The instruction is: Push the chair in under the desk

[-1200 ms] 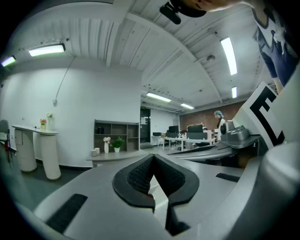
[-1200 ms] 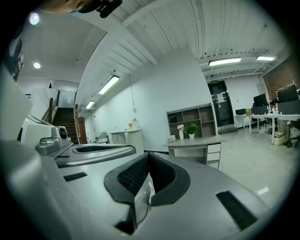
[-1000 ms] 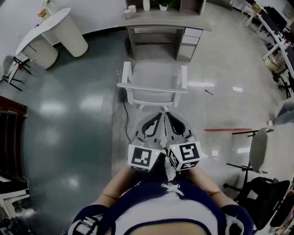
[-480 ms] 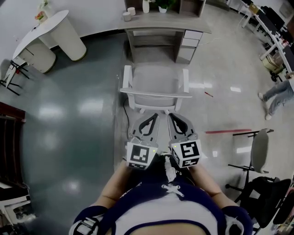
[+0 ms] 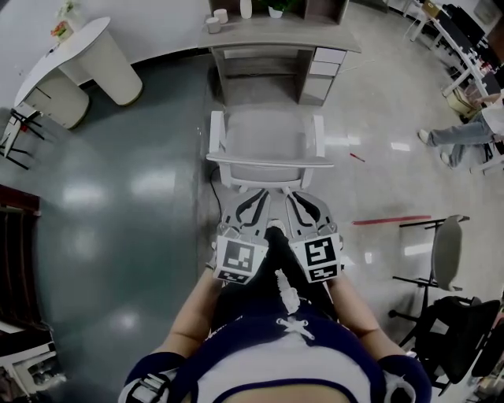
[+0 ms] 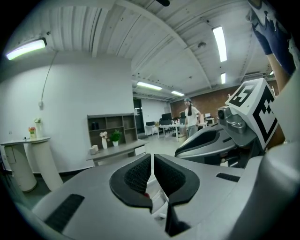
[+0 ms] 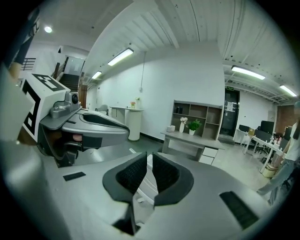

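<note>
**Both tools up behind the chair back**

Since a second ago I have brought both tools forward and lower, closer to the chair's back rail, and a person (image 5: 465,130) has walked in at the far right.

The floor (image 5: 118,189) is glossy grey-green on the left and paler tile on the right, with a red strip (image 5: 391,219) lying on the tile. A curved white counter (image 5: 87,55) stands far left.

The desk (image 5: 276,35) is against the far wall. Its drawers (image 5: 319,71) on the right are shut, and cups (image 5: 216,17) and a potted plant (image 5: 276,9) stand on top.

The white chair (image 5: 268,142) stands just near of the desk's opening, facing it, not yet under.

My left gripper (image 5: 260,197) and right gripper (image 5: 293,197) sit side by side just near of the chair back. Both are clenched on nothing. I cannot tell whether they touch the chair.

Open floor lies on both sides of the chair, and a black chair (image 5: 445,252) stands well to the right.
</note>
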`<state>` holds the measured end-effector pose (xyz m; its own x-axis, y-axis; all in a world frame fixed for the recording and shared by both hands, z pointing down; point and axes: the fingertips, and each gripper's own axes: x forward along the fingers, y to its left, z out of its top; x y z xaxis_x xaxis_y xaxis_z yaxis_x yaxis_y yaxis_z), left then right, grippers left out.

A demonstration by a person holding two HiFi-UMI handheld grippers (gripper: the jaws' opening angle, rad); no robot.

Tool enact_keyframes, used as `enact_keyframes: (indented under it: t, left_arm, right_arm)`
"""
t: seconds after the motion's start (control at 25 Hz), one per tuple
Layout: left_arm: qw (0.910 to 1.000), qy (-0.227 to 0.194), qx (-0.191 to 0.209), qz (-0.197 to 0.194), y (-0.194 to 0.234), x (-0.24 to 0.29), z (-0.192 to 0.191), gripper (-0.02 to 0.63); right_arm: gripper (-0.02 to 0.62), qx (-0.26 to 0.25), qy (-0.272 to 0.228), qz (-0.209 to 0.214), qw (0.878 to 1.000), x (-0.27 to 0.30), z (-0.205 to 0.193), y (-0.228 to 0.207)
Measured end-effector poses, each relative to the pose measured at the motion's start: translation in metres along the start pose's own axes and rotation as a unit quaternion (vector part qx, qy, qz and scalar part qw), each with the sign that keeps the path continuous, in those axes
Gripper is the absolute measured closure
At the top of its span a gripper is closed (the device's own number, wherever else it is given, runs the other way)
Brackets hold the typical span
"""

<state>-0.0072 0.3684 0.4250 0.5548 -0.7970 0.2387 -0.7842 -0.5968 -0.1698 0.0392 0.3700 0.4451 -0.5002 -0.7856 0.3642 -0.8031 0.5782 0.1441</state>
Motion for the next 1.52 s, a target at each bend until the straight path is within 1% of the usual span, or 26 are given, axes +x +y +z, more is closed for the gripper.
enact_keyframes:
  t: [0.12,0.28,0.48,0.64,0.84,1.0,1.08,1.2,1.32,1.4,1.52]
  left_arm:
    - [0.9999,0.012,0.008,0.000,0.003,0.008,-0.010,0.595]
    - [0.9991,0.035,0.020,-0.010,-0.001,0.019,-0.025,0.595]
    - [0.9980,0.048,0.030,-0.026,0.000,0.035,-0.034,0.593]
    - [0.9960,0.066,0.045,-0.040,0.008,0.049,-0.043,0.543]
    - [0.9931,0.096,0.054,-0.040,0.024,0.067,-0.062,0.515]
    - [0.9904,0.114,0.066,-0.042,0.036,0.080,-0.071,0.492]
    - [0.9883,0.123,0.078,-0.044,0.039,0.086,-0.076,0.478]
    - [0.9843,0.139,0.098,-0.048,0.044,0.094,-0.084,0.465]
    - [0.9781,0.156,0.126,-0.056,0.048,0.103,-0.096,0.451]
    - [0.9723,0.168,0.149,-0.063,0.051,0.109,-0.105,0.442]
    - [0.9627,0.190,0.175,-0.080,0.052,0.117,-0.122,0.423]
  right_arm:
    - [0.583,-0.003,0.007,0.004,1.000,0.008,-0.004,-0.002]
    - [0.583,-0.010,0.024,0.008,1.000,0.019,-0.015,-0.007]
    - [0.583,-0.035,0.040,0.013,0.998,0.038,-0.024,-0.013]
    - [0.583,-0.049,0.055,0.022,0.997,0.057,-0.031,-0.016]
    - [0.583,-0.078,0.082,0.028,0.993,0.079,-0.040,-0.023]
    - [0.581,-0.076,0.097,0.034,0.992,0.095,-0.047,-0.030]
    - [0.572,-0.077,0.105,0.038,0.991,0.102,-0.050,-0.034]
    - [0.513,-0.085,0.122,0.048,0.988,0.114,-0.056,-0.038]
    - [0.496,-0.107,0.136,0.047,0.984,0.124,-0.065,-0.042]
    - [0.489,-0.135,0.150,0.052,0.978,0.131,-0.074,-0.041]
    - [0.464,-0.176,0.179,0.066,0.966,0.142,-0.092,-0.039]
